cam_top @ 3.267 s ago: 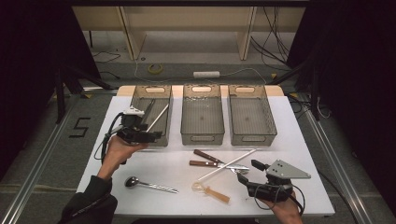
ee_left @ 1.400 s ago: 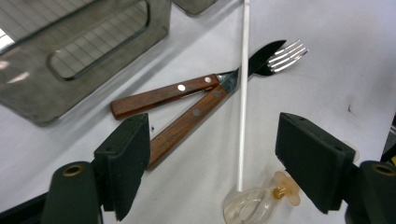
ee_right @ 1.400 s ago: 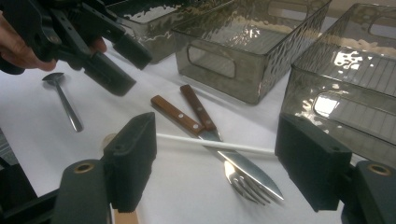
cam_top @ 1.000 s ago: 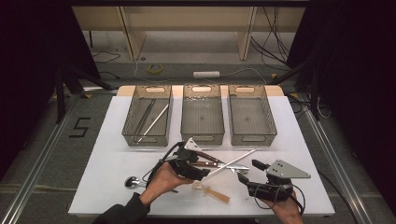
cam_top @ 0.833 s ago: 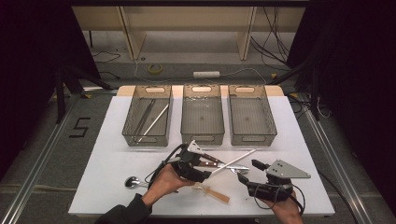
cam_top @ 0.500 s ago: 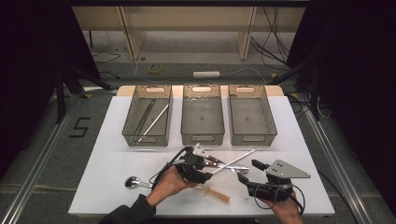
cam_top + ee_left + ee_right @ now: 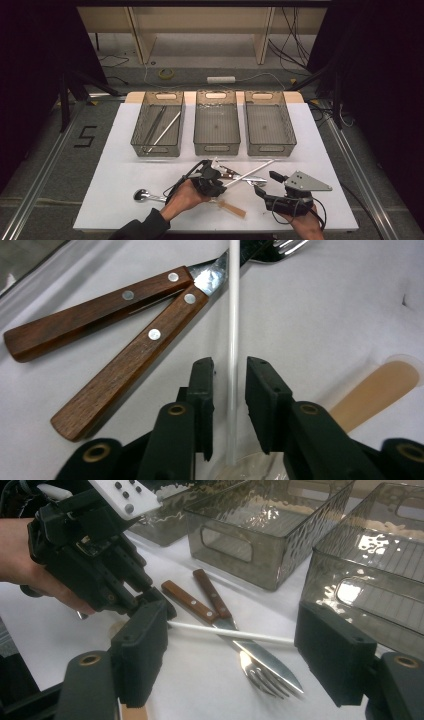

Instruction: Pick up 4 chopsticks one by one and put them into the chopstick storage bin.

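I'm closing my left gripper [image 7: 229, 405] around the white chopstick [image 7: 233, 315], jaws narrowing but not quite pinching yet, near the table's [image 7: 115, 170] front edge. Right gripper [image 7: 240, 665] is idling, jaws apart. Pickup's about ready.

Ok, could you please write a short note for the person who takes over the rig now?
Left gripper: open, fingers just closing around the white stick, not yet pressing it.
Right gripper: open, holds nothing.
Done: left bin holds two long thin pieces.
Left: white stick, wooden-handled cutlery, metal spoon and wooden spatula lie on the table. Middle bin and right bin look empty.
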`<action>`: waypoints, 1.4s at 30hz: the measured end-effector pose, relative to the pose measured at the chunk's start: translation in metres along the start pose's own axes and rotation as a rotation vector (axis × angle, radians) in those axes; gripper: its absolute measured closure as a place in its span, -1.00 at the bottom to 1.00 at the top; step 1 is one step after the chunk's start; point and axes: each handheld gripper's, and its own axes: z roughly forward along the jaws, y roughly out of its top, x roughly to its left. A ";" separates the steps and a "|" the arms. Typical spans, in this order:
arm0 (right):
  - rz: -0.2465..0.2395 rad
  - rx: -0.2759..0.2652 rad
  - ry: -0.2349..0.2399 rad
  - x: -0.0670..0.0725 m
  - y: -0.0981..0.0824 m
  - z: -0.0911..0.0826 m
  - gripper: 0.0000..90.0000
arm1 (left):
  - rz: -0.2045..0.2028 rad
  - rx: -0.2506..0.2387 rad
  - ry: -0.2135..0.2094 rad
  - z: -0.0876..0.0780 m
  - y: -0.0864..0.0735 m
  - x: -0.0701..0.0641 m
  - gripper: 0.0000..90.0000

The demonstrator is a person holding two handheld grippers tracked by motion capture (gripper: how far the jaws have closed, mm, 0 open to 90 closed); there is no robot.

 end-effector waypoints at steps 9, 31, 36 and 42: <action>0.002 -0.002 0.000 0.000 0.000 0.000 -0.32 | 0.033 0.016 0.011 0.004 0.000 -0.002 0.87; 0.000 -0.006 -0.001 0.000 0.000 -0.001 -0.32 | 0.085 -0.026 -0.005 -0.008 -0.001 -0.004 0.92; -0.001 -0.006 0.000 0.000 0.000 -0.001 -0.32 | 0.071 -0.044 -0.021 -0.015 0.001 -0.003 0.92; 0.000 -0.004 0.000 0.000 0.000 -0.001 -0.32 | 0.070 -0.064 -0.038 -0.022 0.003 -0.002 0.92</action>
